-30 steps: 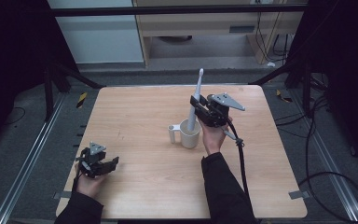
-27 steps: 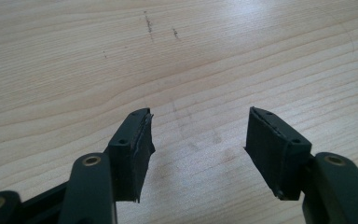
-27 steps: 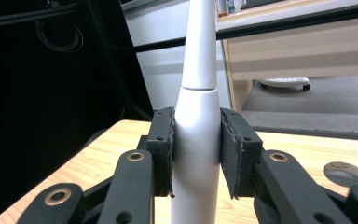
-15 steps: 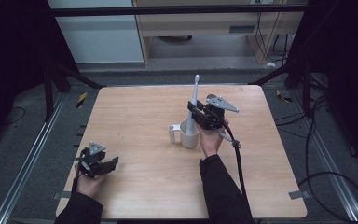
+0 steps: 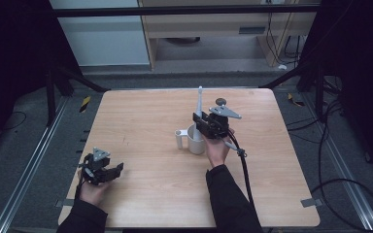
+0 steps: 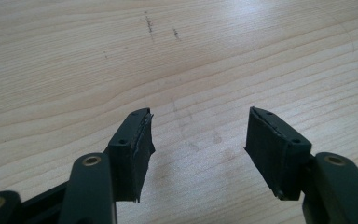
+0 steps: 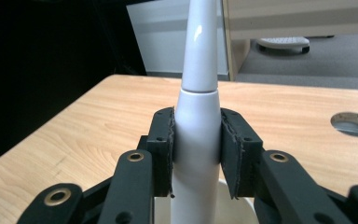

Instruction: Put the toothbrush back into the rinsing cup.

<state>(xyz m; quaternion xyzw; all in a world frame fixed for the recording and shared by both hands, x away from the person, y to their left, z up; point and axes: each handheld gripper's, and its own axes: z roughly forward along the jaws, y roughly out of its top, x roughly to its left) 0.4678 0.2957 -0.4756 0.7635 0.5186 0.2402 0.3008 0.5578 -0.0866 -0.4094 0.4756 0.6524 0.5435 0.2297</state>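
Note:
A white mug [image 5: 193, 138] with its handle to the left stands near the middle of the wooden table [image 5: 145, 116]. My right gripper [image 5: 200, 122] is shut on a white electric toothbrush [image 5: 199, 102], held upright with its lower end inside the mug. In the right gripper view the black pads [image 7: 162, 140] press both sides of the toothbrush body [image 7: 196, 116], and the mug rim [image 7: 235, 205] shows below. My left gripper [image 5: 114, 170] rests at the table's front left, open, with bare wood between its jaws [image 6: 198, 144].
A round hole [image 7: 356, 123] is cut in the tabletop to the right in the right gripper view. A black cable [image 5: 245, 170] trails from the right gripper toward the front edge. Metal rails and a cabinet lie beyond the table.
The right gripper has come down with the toothbrush, sinking its lower end deeper into the mug. The left gripper has not moved.

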